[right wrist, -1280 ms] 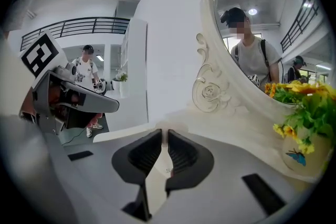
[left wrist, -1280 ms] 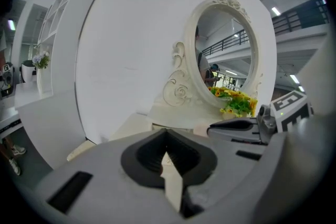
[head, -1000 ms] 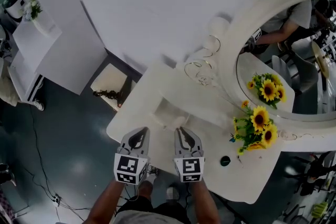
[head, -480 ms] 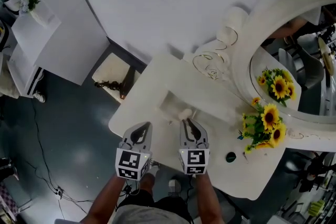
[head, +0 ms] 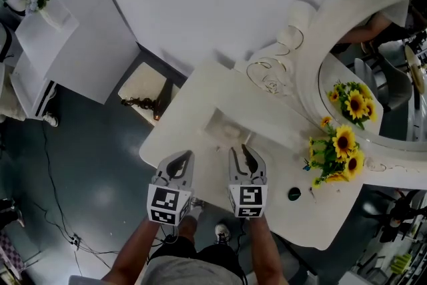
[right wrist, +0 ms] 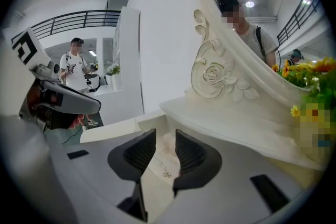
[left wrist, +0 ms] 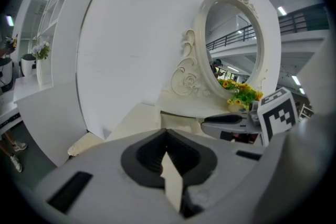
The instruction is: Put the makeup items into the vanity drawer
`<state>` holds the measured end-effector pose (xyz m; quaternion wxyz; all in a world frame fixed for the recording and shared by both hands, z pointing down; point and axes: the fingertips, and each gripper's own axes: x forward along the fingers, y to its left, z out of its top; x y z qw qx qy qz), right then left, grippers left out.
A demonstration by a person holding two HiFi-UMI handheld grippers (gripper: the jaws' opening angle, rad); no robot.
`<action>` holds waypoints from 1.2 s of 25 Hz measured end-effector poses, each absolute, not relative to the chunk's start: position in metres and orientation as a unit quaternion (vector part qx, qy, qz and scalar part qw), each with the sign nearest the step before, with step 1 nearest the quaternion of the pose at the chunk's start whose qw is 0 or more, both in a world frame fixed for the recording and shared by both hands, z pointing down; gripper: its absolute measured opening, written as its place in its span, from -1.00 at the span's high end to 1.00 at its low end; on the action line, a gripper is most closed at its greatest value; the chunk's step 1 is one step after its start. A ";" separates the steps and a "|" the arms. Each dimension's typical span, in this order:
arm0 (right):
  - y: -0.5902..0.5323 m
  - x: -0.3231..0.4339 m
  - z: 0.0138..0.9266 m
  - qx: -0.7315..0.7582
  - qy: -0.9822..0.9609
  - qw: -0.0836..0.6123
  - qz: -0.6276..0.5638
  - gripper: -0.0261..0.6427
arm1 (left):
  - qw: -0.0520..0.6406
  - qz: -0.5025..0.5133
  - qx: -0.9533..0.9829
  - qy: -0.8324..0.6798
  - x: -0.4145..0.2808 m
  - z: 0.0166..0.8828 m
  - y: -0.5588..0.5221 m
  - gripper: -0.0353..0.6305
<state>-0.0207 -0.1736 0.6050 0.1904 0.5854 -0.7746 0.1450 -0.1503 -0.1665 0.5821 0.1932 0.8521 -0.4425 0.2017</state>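
Dim, fisheye distort. at edges

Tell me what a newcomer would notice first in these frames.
The big oval mirror in its carved white frame fills the right side, with sunflowers in front of it on the white vanity. At the vanity's near edge, the left gripper and right gripper hover before the open drawer. The right one's jaws have just been opening, with nothing gripped between them.
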 end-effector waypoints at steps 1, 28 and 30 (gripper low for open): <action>-0.173 -0.020 0.602 0.586 -0.775 0.189 0.143 0.57 | 0.190 0.201 0.853 -0.443 -0.150 0.579 -0.166 0.89; -0.030 0.074 0.438 0.699 -0.708 0.084 0.052 0.82 | 0.083 0.144 0.926 -0.340 -0.044 0.448 -0.077 0.89; -0.019 0.080 0.436 0.705 -0.702 0.082 0.052 0.84 | 0.078 0.144 0.929 -0.332 -0.037 0.445 -0.069 0.89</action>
